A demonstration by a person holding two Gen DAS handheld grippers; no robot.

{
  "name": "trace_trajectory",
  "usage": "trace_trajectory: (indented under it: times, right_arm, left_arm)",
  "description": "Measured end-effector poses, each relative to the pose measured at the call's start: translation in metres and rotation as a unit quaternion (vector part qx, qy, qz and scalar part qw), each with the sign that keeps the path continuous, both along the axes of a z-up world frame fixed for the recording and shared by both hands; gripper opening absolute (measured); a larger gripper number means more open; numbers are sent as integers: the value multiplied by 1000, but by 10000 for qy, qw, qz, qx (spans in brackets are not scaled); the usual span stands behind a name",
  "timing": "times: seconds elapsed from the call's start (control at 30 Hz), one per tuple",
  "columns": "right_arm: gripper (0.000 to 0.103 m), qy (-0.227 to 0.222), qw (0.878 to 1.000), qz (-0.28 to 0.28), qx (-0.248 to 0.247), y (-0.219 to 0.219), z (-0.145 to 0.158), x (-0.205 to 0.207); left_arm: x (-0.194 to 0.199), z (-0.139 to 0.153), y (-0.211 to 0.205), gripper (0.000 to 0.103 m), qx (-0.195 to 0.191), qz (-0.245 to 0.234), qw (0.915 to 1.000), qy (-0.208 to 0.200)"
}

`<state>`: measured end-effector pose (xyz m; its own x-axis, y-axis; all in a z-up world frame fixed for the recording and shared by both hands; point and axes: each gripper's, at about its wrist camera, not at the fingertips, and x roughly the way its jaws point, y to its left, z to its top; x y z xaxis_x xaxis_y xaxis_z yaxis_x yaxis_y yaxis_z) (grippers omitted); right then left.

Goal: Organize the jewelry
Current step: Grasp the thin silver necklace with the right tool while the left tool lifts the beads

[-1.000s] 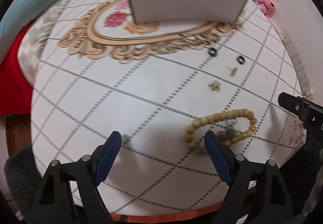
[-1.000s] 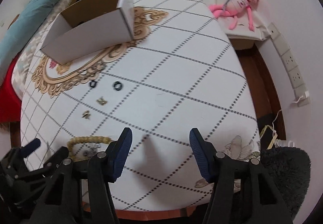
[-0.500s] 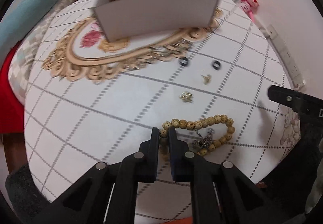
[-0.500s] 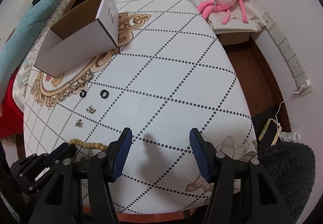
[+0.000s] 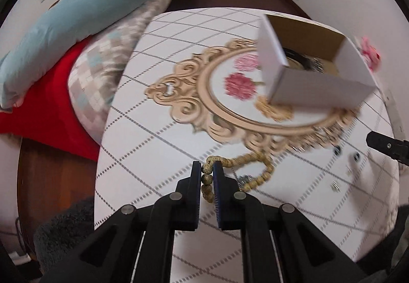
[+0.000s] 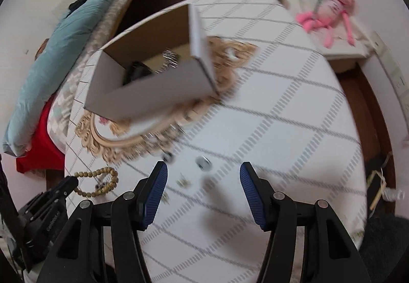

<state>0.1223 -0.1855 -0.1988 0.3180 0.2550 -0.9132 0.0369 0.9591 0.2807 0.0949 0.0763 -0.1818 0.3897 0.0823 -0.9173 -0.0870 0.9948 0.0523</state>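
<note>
My left gripper [image 5: 207, 173] is shut on a tan wooden bead bracelet [image 5: 258, 179]; the rest of its loop trails to the right over the white table [image 5: 153, 155]. The bracelet also shows in the right wrist view [image 6: 102, 182], at the left gripper's tip. An open white cardboard box [image 5: 314, 83] stands on the table's ornate medallion, with dark jewelry inside [image 6: 138, 71]. My right gripper [image 6: 203, 180] is open and empty above two small dark rings [image 6: 203, 163] and small gold earrings [image 6: 184, 183].
A blue duvet [image 5: 84, 9] and patterned pillow [image 5: 99, 73] on a red bed lie left of the table. A pink plush toy [image 6: 329, 14] sits on a stand at the far right. Wall sockets [image 6: 398, 81] line the right wall.
My left gripper has closed on the bead bracelet and swung left with it, dragging the loop. My right gripper has moved forward over the rings and earrings, still open.
</note>
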Motion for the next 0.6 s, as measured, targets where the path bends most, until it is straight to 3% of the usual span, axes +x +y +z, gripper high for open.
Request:
trace_trajectory:
  times: [0.23,0.3,0.4,0.43,0.47,0.6]
  right_arm:
    - [61,-13,9975,318,-623,41,-28,35]
    - [57,-130,9948,441,-912,52,-32,34]
    - [43,-265,9896,604,-1281,64,-34,31]
    - [30,-340,9873,654,-1405,68,-34,30]
    - [7,-384,9863,684,-1449,70,-35,28]
    - [5,-484,9862,723,-1411,72,-36,23]
  left_arm:
    - [27,-19,3,7,-101,196,9997,101]
    - [31,-23,3,7,-125,217,9996,131]
    - [35,-29,3,7,-193,233,9994,193]
    - [35,-31,2,7,-214,231,9993,209]
    - [35,-32,2,7,-221,223,9993,221]
    - [35,-31,1,7,-275,187,9992,227]
